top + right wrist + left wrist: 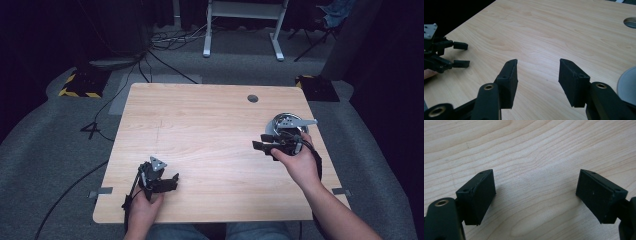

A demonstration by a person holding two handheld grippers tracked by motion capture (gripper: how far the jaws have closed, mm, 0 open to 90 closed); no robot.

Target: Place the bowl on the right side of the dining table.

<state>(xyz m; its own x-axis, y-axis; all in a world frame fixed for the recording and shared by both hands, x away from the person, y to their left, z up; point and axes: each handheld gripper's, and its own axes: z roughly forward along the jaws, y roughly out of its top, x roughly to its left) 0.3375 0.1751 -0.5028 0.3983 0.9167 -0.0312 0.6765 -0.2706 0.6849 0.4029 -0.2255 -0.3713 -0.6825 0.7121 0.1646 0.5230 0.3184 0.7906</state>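
- The right gripper (264, 148) sits near the right edge of the pale wood-grain table (200, 130), held from behind by the person's right hand (297, 162), with its black jaws pointing towards the left side of the high view.
- Its jaws stand well apart with nothing between them. The right gripper view (537, 75) just has bare tabletop in the gap.
- Just behind that gripper is a round shiny metal dish (285, 122), the closest thing to it. It sits on the table's far right part, and whether the gripper's body touches it can't be told from the high view. A grey curved edge of it peeks in at the right border of the right gripper view (627, 85).
- The left gripper (172, 182) is down at the near left of the table in the person's left hand (142, 207), well apart from the dish.
- Its jaws are wide apart too, nothing gripped, only wood grain between the pads in the left gripper view (535, 192).
- There's a small round grey cable hole (253, 98) in the table near the far edge, past the dish.
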